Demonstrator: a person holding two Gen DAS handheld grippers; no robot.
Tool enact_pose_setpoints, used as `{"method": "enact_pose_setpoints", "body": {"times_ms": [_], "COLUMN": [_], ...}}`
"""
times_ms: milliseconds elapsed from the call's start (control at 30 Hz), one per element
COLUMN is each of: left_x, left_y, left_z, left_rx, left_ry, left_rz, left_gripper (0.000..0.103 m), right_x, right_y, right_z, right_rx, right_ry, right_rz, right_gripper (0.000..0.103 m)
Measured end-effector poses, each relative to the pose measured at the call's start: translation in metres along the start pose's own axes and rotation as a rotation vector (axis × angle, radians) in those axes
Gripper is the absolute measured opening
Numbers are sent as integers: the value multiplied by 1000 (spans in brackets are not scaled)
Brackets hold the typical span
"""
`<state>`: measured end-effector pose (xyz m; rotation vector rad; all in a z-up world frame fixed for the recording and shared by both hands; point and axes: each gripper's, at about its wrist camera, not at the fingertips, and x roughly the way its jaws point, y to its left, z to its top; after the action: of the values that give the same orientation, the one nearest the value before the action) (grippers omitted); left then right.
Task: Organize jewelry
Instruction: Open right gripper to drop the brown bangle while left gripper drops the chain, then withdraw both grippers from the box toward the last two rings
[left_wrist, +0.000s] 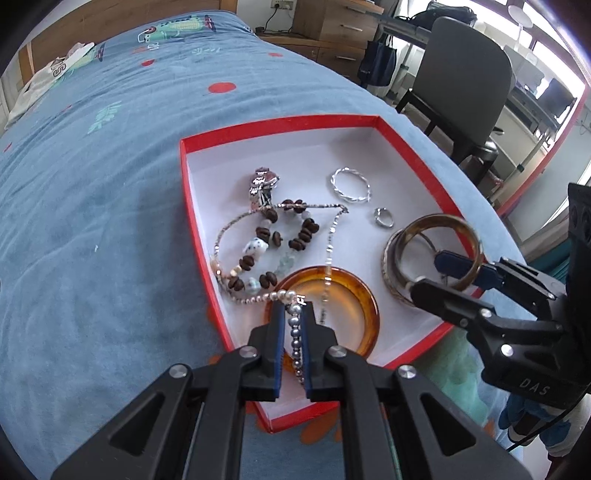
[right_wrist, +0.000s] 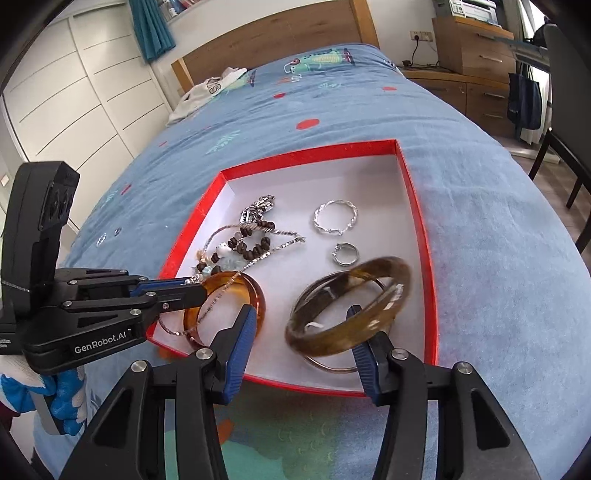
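Black-fingered with blue pads, the left gripper (left_wrist: 293, 325) is nearly closed on a grey and white pearl strand (left_wrist: 295, 332) over the near edge of the red cardboard box (left_wrist: 280, 125) on the blue bed cover (left_wrist: 92, 184). The right gripper (right_wrist: 299, 325) stands wide, one finger hooked through a tilted brown horn bangle (right_wrist: 351, 306). An amber resin bangle (left_wrist: 332, 299), a coffee-bean bracelet (left_wrist: 280, 240), a twisted silver hoop (left_wrist: 350, 184) and a small silver ring (left_wrist: 384, 218) already lie inside. Judging by this, collecting is mostly done, though the chains remain tangled and unsorted.
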<state>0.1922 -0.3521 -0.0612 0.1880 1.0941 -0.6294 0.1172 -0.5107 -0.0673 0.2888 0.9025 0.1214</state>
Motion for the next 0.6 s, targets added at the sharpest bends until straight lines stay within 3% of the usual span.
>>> {"method": "enact_pose_setpoints", "body": {"times_ms": [100, 167, 300, 400, 600], "left_x": [3, 1, -9, -18, -42], "left_y": [-2, -1, -2, -4, -5], "left_z": [-2, -3, -7, -8, -15], "left_rx": [0, -8, -17, -18, -25], "left_ry": [13, 14, 6, -2, -22], "left_rz": [-1, -3, -19, -16, -20], "left_gripper": [9, 20, 27, 38, 39], "right_x": [-2, -4, -13, -24, -50], "right_y": [0, 0, 0, -2, -2], "right_z": [0, -1, -3, -7, -14], "right_rx": [5, 10, 18, 35, 51], "right_ry": [-5, -5, -9, -16, -39], "right_rz": [-2, -9, -28, -43, -71], "right_gripper": [50, 50, 56, 57, 62]}}
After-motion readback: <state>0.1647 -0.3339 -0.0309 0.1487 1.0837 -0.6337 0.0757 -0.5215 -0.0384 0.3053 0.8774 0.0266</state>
